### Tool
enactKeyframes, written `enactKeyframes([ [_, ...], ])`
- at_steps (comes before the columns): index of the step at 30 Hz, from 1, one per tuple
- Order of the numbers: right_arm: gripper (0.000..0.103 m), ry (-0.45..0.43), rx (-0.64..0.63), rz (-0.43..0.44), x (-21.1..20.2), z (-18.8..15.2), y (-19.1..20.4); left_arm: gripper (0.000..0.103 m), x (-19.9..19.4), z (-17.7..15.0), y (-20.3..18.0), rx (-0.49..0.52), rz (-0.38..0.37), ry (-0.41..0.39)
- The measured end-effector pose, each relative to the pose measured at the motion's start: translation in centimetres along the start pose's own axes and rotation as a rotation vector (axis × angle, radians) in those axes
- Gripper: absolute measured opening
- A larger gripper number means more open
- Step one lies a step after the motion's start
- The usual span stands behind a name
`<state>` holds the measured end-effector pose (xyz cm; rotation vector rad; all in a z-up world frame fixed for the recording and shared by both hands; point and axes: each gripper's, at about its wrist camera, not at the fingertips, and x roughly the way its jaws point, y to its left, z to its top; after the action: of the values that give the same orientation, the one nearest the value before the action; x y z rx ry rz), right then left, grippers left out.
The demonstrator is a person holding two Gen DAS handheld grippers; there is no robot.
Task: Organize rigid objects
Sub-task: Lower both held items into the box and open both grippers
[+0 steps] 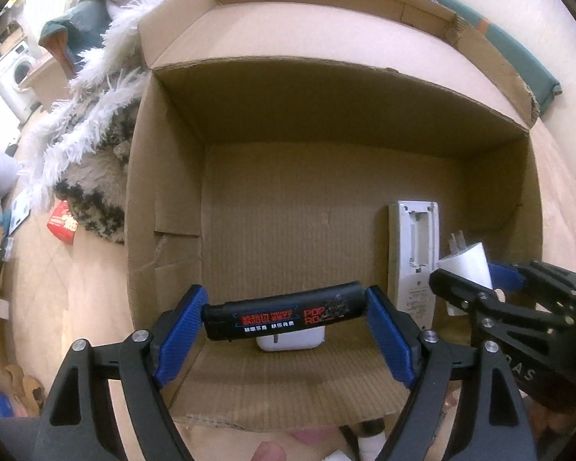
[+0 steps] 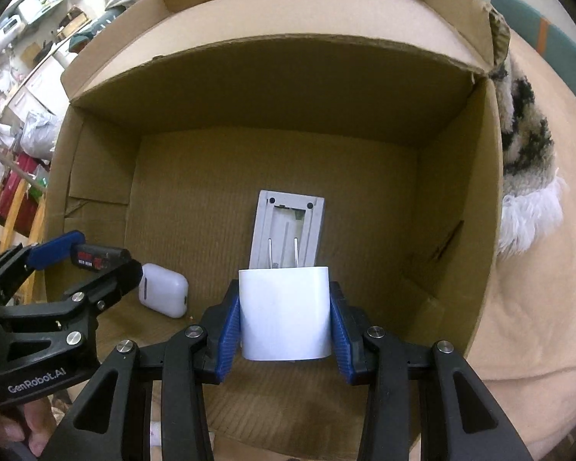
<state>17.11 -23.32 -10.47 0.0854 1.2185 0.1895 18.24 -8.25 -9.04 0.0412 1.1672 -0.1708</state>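
Observation:
An open cardboard box [image 1: 326,115] fills both views, and both grippers reach down into it. A black bar with red and white print [image 1: 284,317] lies crosswise between the blue pads of my left gripper [image 1: 285,303]. The pads stand just off its ends, so the gripper is open. Under the bar a white earbud case [image 2: 161,290] lies on the box floor. My right gripper [image 2: 284,292] is shut on a white charger plug [image 2: 286,315], its two prongs pointing forward. Beyond it a grey remote [image 2: 288,223] lies back-up with its battery bay uncovered.
The box walls [image 2: 272,92] stand high all round, with flaps folded outward. Outside the box lie a fluffy white and black rug [image 1: 96,123], a red packet [image 1: 61,223] and a teal mat [image 1: 518,53]. A person's hand [image 2: 23,426] holds the left gripper's handle.

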Motion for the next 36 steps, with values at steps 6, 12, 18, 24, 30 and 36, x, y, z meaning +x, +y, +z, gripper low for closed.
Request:
enactKeyframes([
  [6,0.044,-0.032,0.022,0.029,-0.7,0.2,-0.2,0.097,-0.6,0.1,0.0,0.005,-0.012,-0.004],
  [12,0.064,-0.096,0.062,0.066,-2.3,1.0,-0.9,0.097,-1.5,0.6,0.8,-0.027,-0.003,-0.037],
  [18,0.09,-0.146,0.086,0.05,-3.2,1.4,-1.4,0.097,-3.1,0.7,1.1,-0.037,0.001,-0.068],
  [24,0.098,-0.176,0.094,0.033,-3.8,1.6,-1.8,0.097,-2.7,0.7,1.0,-0.031,0.002,-0.055],
  [30,0.098,-0.177,0.085,0.039,-3.9,1.4,-1.8,0.097,-2.9,0.6,0.4,-0.013,0.006,-0.064],
  [36,0.098,-0.207,0.071,0.015,-4.8,1.2,-1.2,0.097,-4.7,0.1,0.5,-0.022,0.002,-0.11],
])
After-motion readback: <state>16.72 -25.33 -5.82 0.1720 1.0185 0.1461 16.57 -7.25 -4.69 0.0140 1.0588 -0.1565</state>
